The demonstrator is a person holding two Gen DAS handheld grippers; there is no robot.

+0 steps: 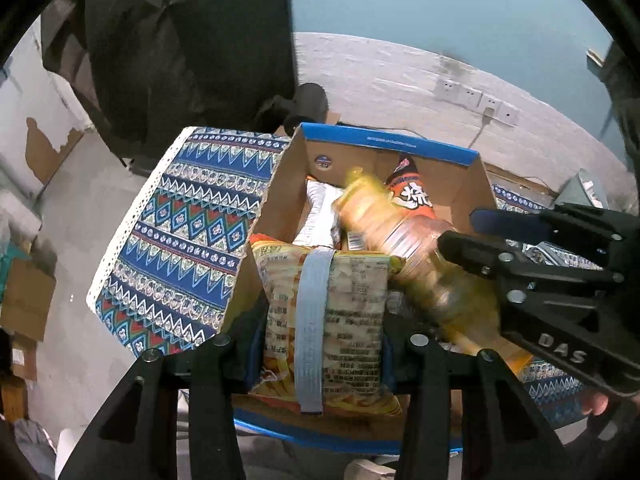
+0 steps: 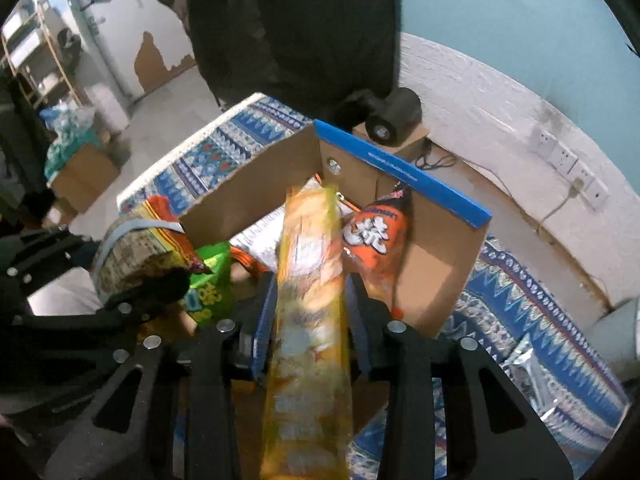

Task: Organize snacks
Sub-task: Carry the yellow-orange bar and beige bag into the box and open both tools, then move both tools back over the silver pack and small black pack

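**Clerk:** Setting first, please.

**Holder:** Patterned blue cloth [image 1: 176, 240] covered the table; a white wall with sockets [image 1: 476, 98] stood at the far side. On the cloth sat an open cardboard box [image 2: 448, 280] with a blue rim.

**Clerk:** Item one, left tongs.

**Holder:** My left gripper [image 1: 320, 344] pinched a yellow chip bag [image 1: 352, 312], back label up, a pale blue band running down its middle. The pads pressed its two sides. It hung over the near left corner of the box, above the rim.

**Clerk:** Item two, right tongs.

**Holder:** My right gripper [image 2: 310, 312] pinched a long yellow snack tube [image 2: 310, 320], clear-wrapped, blurred in both views. The pads stood against its sides. Its far end reached into the box, slanting toward the far wall; its near end ran back between the fingers.

**Clerk:** Contents of the box?

**Holder:** One orange bag [image 2: 376, 248] with large white characters, leaning against the right wall. One white packet [image 1: 320, 216] lying flat toward the far left. One green bag [image 2: 210, 284] at the near left, just under the chip bag.

**Clerk:** Anything outside the box?

**Holder:** One silvery packet [image 2: 532, 384] lay on the cloth at the near right. One black cylinder [image 2: 394, 118] stood on a small carton behind the far rim.
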